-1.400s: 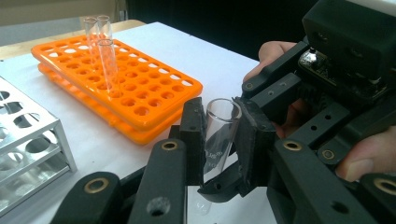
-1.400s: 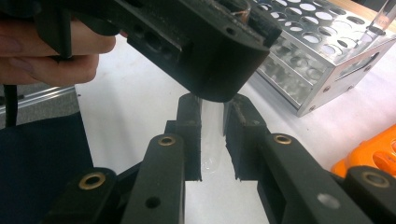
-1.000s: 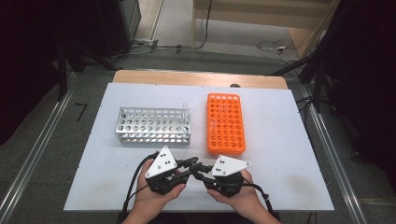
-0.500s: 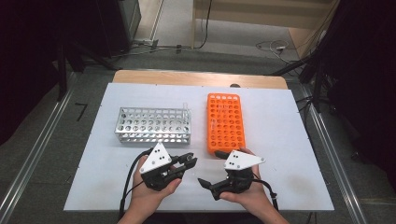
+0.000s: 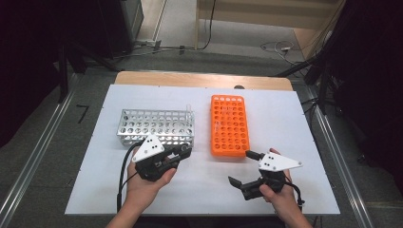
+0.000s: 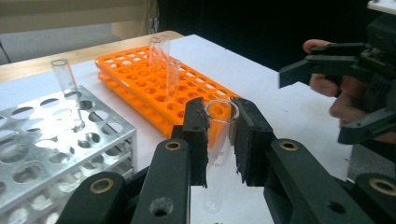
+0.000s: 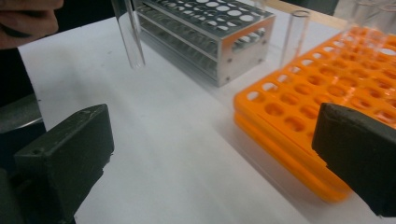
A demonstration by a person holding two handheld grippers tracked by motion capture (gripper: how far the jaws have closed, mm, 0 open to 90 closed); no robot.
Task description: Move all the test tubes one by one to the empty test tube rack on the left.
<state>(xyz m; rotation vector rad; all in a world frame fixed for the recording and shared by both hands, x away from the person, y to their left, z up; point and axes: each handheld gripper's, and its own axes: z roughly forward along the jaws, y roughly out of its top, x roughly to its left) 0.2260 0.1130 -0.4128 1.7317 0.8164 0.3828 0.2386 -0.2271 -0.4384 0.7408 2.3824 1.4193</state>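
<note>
A clear glass test tube (image 6: pixel 218 140) stands upright, clamped between the left gripper's (image 6: pixel 219 140) jaws, above the white table (image 5: pixel 285 118) near an orange rack (image 5: pixel 230 124) and metal rack (image 5: pixel 157 127). The right gripper (image 5: pixel 241 167), jaws just opened wide, holds nothing

Orange rack (image 5: pixel 230 125) on the right; silver perforated rack (image 5: pixel 157 127) on the left; clear tube (image 6: pixel 218 140); white table (image 5: pixel 285 118).

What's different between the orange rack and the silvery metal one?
The orange rack is bright plastic lying lengthwise away from the person; the metal rack is silver and lies crosswise. The orange rack looks lower and flatter, the metal rack taller with open sides. Both sit on the white table, have rows of round holes and hold clear glass tubes.
</note>
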